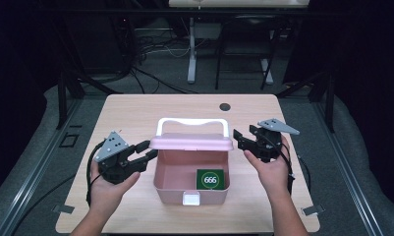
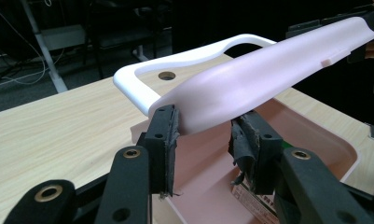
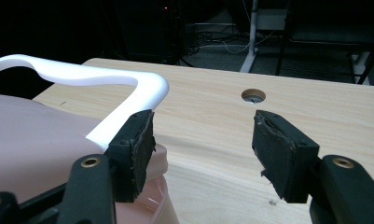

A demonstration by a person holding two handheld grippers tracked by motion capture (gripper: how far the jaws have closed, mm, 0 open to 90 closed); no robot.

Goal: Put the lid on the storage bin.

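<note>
A pink box (image 1: 167, 189) stands in the middle of the table with its pink lid (image 1: 192, 143) swung up and a white handle (image 1: 192, 121) behind it. Inside lies a green card (image 1: 210, 179) marked 666, and a white latch (image 1: 191, 198) sits on the front wall. My left gripper (image 1: 149, 150) is open at the lid's left end. In the left gripper view the lid (image 2: 268, 70) runs out from just above the open jaws of that gripper (image 2: 204, 135). My right gripper (image 1: 238, 139) is open just off the lid's right end. In the right gripper view its (image 3: 203, 140) left jaw sits beside the handle (image 3: 82, 74) corner.
The wooden table (image 1: 135, 118) has a round cable hole (image 1: 225, 106) near its far edge. Bare tabletop lies on both sides of the box and behind it. Beyond the table are a desk leg (image 1: 191, 54), cables and dark floor.
</note>
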